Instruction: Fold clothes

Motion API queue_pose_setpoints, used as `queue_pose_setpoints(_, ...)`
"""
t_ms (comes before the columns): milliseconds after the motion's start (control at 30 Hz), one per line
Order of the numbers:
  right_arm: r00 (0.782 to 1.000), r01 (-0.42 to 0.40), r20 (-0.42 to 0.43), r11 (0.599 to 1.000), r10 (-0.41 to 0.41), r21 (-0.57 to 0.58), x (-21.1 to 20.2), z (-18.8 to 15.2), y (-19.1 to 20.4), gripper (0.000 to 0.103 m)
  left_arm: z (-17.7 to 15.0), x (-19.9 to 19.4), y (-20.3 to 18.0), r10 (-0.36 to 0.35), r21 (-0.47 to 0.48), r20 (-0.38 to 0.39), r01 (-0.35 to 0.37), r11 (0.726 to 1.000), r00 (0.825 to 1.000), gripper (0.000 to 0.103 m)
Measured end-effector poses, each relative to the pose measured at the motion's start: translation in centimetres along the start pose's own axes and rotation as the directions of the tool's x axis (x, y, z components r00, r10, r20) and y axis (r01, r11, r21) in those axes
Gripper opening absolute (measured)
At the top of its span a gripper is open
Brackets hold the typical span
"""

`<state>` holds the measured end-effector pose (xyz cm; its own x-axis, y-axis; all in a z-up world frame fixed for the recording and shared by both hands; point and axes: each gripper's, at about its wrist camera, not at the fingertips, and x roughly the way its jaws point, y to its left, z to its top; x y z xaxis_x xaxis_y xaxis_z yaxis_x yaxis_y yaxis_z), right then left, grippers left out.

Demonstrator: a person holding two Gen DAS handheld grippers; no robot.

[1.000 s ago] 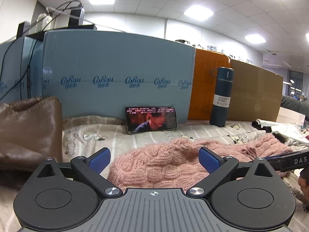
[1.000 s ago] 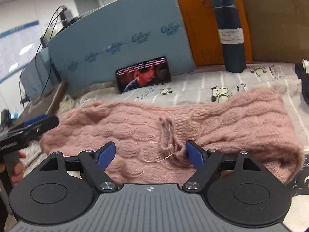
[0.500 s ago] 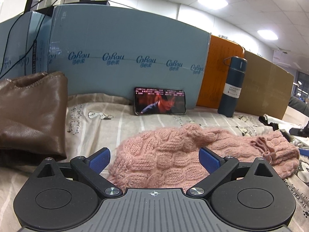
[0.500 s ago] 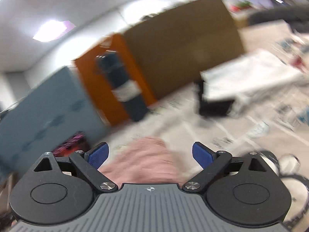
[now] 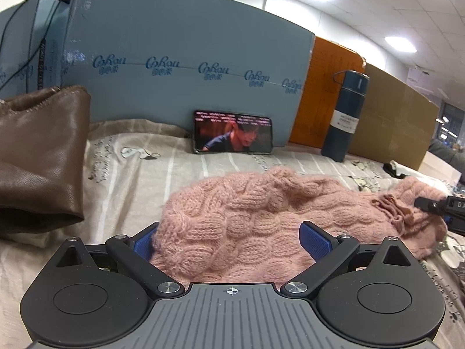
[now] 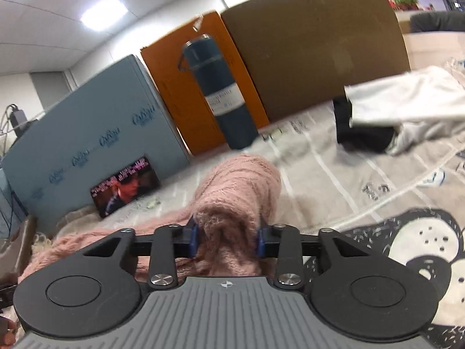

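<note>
A pink cable-knit sweater (image 5: 261, 209) lies folded lengthwise across the patterned bedsheet (image 5: 139, 180). My left gripper (image 5: 231, 240) is open and wide, with the sweater's left end between its blue pads; the left pad (image 5: 142, 240) is partly behind the knit. In the right wrist view my right gripper (image 6: 226, 240) has its jaws closing on the sweater's right end (image 6: 238, 186), the pads pressing a bunched fold. A tip of the right gripper (image 5: 436, 206) shows at the sweater's far end in the left wrist view.
A brown leather bag (image 5: 37, 151) sits at the left. A phone (image 5: 232, 132) playing video leans on a blue foam board (image 5: 174, 58). A dark blue bottle (image 6: 223, 99) stands before orange and cardboard panels. White and black clothes (image 6: 407, 107) lie at the right.
My right gripper swung from the sweater's middle to its right end and closed on it. The left gripper tipped down, bringing the sweater's left end between its fingers.
</note>
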<state>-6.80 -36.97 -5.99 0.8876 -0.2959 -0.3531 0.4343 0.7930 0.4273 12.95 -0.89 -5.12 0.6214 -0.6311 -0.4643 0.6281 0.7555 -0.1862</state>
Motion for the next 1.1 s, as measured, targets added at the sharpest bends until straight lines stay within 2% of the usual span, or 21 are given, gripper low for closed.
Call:
queue_pose_setpoints(133,0.996,0.051,0.079,0.999,-0.051,0.006,-0.7,0.7,-0.3,0.024,-0.1,-0.1,-0.1,-0.032,0.001,0.003,0.032,0.999,0.999,0.100)
queue_pose_setpoints(267,0.985,0.116,0.120,0.993,-0.120,0.038,-1.2,1.8,-1.3,0.022,0.0,-1.0,0.0,-0.088,0.000,0.058,0.088,0.996,0.994,0.100)
queue_pose_setpoints(333,0.973,0.176,0.148,0.984,-0.179,0.028,-1.3,2.2,-1.4,0.022,0.1,-1.2,0.1,-0.054,0.002,0.073,0.054,0.999,0.996,0.100)
queue_pose_setpoints(400,0.964,0.211,0.164,0.977,-0.207,-0.004,-1.4,2.6,-1.1,0.023,0.1,-0.7,0.2,0.040,0.002,0.052,-0.040,0.999,0.998,0.100)
queue_pose_setpoints(467,0.962,0.223,0.173,0.973,-0.210,-0.059,-1.4,2.8,-0.2,0.023,0.0,0.2,0.1,0.135,0.015,0.015,-0.136,0.991,0.991,0.100)
queue_pose_setpoints(500,0.965,0.205,0.190,0.973,-0.181,-0.109,-1.5,2.7,0.7,0.024,0.0,0.7,0.1,0.168,0.017,-0.008,-0.168,0.986,0.986,0.100)
queue_pose_setpoints(600,0.968,0.152,0.234,0.954,-0.090,-0.260,-2.0,2.4,3.7,0.026,0.1,1.3,0.8,0.161,-0.017,-0.048,-0.162,0.987,0.986,0.100)
queue_pose_setpoints(667,0.966,0.128,0.258,0.920,-0.030,-0.371,-2.2,1.8,6.0,0.027,0.1,1.0,0.8,0.151,-0.028,-0.031,-0.152,0.988,0.988,0.100)
queue_pose_setpoints(733,0.961,0.113,0.275,0.866,0.029,-0.487,-2.4,0.8,8.5,0.027,0.0,0.7,0.7,0.136,-0.030,-0.016,-0.137,0.990,0.991,0.100)
queue_pose_setpoints(900,0.936,0.089,0.292,0.675,0.195,-0.733,-3.2,-2.6,14.4,0.027,0.2,0.0,1.0,0.120,-0.051,0.028,-0.118,0.992,0.992,0.100)
queue_pose_setpoints(967,0.931,0.032,0.248,0.617,0.268,-0.786,-3.5,-3.9,16.3,0.027,0.4,-0.5,1.1,0.121,-0.062,0.057,-0.117,0.991,0.991,0.100)
queue_pose_setpoints(1100,0.922,-0.138,0.108,0.577,0.371,-0.805,-3.4,-5.5,18.8,0.027,0.6,-2.0,1.8,0.135,-0.127,0.149,-0.117,0.985,0.980,0.100)
